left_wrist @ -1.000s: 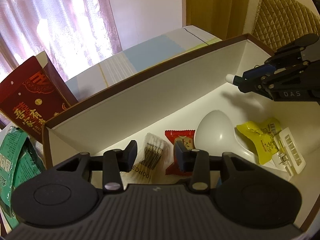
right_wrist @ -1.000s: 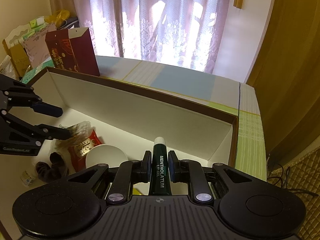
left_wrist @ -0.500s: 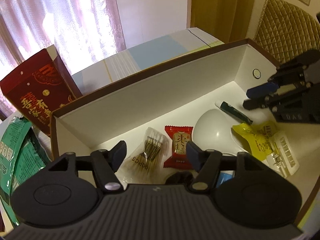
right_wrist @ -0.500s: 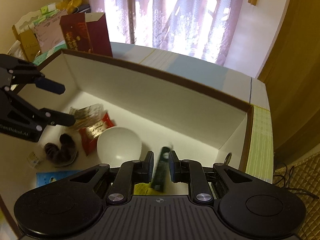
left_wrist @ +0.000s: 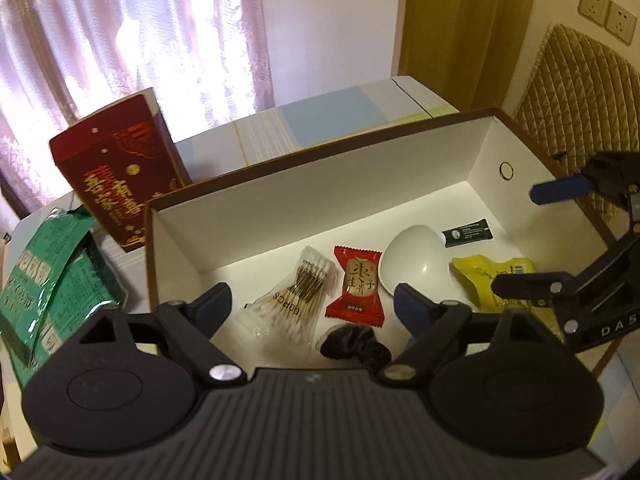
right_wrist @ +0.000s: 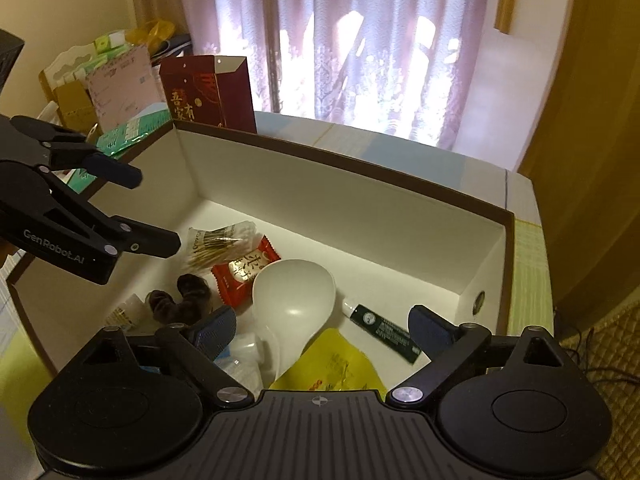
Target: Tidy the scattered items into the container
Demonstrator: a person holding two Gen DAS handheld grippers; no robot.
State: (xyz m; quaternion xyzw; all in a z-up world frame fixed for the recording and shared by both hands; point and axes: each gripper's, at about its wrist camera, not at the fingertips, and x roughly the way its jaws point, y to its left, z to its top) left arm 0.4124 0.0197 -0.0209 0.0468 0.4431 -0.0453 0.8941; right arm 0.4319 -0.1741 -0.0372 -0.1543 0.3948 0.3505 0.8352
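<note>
The white box with a brown rim holds a cotton swab pack, a red candy, a white spoon, a green lip balm tube, a yellow packet and a dark scrunchie. My left gripper hovers above the swab pack, its jaws opening with nothing pressed between them. My right gripper hangs over the spoon and lip balm, its jaws opening too and holding nothing. Each gripper also shows in the other's view: the right gripper, the left gripper.
A red gift box stands behind the box's left corner, with green bags beside it. More clutter is piled at the back left. A quilted chair back is to the right. A small packet lies near the scrunchie.
The right gripper let go of the lip balm, which dropped onto the box floor. The left gripper opened off the swab pack. Both grippers drew back and up.
</note>
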